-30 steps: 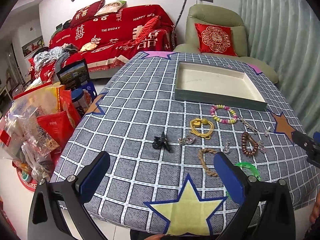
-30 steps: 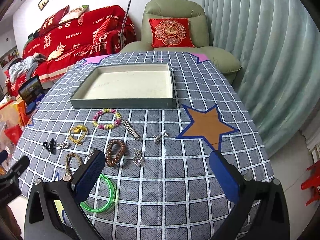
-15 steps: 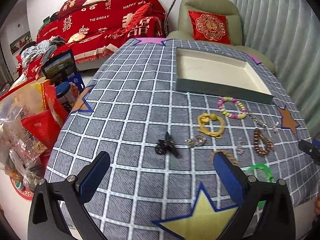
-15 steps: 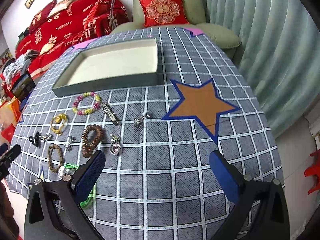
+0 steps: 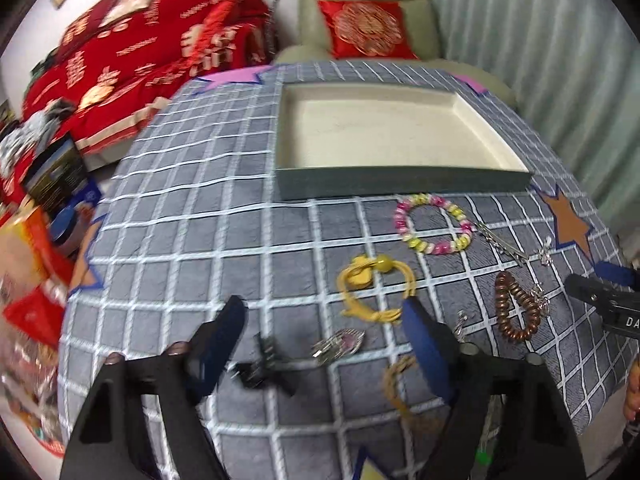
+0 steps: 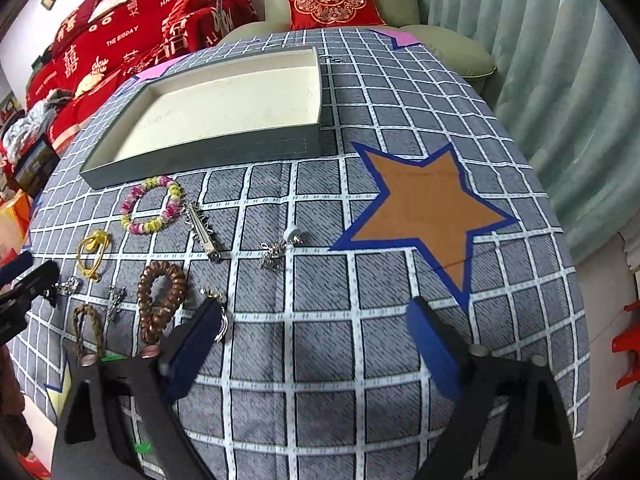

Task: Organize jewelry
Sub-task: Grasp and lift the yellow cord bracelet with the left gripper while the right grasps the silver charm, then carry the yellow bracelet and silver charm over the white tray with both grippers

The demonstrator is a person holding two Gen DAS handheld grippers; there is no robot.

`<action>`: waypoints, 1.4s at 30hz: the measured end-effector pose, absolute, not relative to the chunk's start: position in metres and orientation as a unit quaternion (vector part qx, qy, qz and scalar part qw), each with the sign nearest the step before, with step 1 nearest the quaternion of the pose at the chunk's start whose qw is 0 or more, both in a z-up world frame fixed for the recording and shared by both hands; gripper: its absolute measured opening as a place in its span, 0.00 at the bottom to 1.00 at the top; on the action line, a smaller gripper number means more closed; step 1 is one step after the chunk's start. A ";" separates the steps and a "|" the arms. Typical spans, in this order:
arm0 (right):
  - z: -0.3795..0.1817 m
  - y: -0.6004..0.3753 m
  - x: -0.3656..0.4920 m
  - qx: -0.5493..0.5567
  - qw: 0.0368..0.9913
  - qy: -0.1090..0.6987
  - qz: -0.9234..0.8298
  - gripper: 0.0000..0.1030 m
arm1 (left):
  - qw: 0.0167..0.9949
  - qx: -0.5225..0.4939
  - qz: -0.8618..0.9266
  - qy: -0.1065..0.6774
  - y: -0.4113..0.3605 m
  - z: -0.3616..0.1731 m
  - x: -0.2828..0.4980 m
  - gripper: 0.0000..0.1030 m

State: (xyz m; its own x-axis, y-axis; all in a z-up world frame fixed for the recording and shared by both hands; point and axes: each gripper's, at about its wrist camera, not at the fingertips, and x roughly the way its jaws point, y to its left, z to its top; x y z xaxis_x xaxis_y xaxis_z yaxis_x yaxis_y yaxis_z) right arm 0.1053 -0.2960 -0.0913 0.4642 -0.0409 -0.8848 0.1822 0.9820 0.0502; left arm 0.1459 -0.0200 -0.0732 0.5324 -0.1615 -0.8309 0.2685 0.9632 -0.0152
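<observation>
Jewelry pieces lie scattered on the grey checked tablecloth (image 6: 304, 344), near the shallow cream-lined tray (image 5: 384, 136). Left gripper (image 5: 324, 336), jaws just narrowing yet spread, straddles a black hair clip (image 5: 264, 364). Right gripper (image 6: 316, 332), likewise narrowing, holds nothing.

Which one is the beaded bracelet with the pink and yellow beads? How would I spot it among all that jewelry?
Find the shallow grey tray with the cream inside, on the checked tablecloth. Just in front of its near wall lies the pink and yellow bracelet, flat in an open ring, with a silver hair clip beside it. It is the only piece with pastel beads; the other beaded loop is brown.
</observation>
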 end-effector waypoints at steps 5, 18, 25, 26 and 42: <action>-0.102 -0.294 0.120 0.062 0.848 0.523 -0.065 0.77 | 0.859 0.074 -0.135 0.488 -0.039 -0.089 0.165 0.83; -0.109 -0.276 0.149 0.029 0.855 0.514 -0.068 0.53 | 0.847 0.086 -0.161 0.500 -0.059 -0.102 0.183 0.59; -0.107 -0.270 0.144 0.030 0.859 0.508 -0.061 0.16 | 0.847 0.079 -0.179 0.494 -0.059 -0.098 0.177 0.26; -0.107 -0.271 0.143 0.033 0.859 0.507 -0.061 0.16 | 0.848 0.072 -0.180 0.493 -0.056 -0.097 0.177 0.20; -0.057 -0.299 0.131 0.106 0.879 0.465 -0.014 0.16 | 0.875 0.015 -0.183 0.449 -0.037 -0.039 0.174 0.16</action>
State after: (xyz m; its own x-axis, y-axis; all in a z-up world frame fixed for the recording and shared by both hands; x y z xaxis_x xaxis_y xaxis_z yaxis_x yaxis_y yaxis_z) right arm 0.1314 -0.2993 -0.0575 0.5677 0.0747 -0.8198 0.1227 0.9771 0.1741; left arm 0.1743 -0.0372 -0.0392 0.5303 -0.3068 -0.7903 0.3341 0.9324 -0.1378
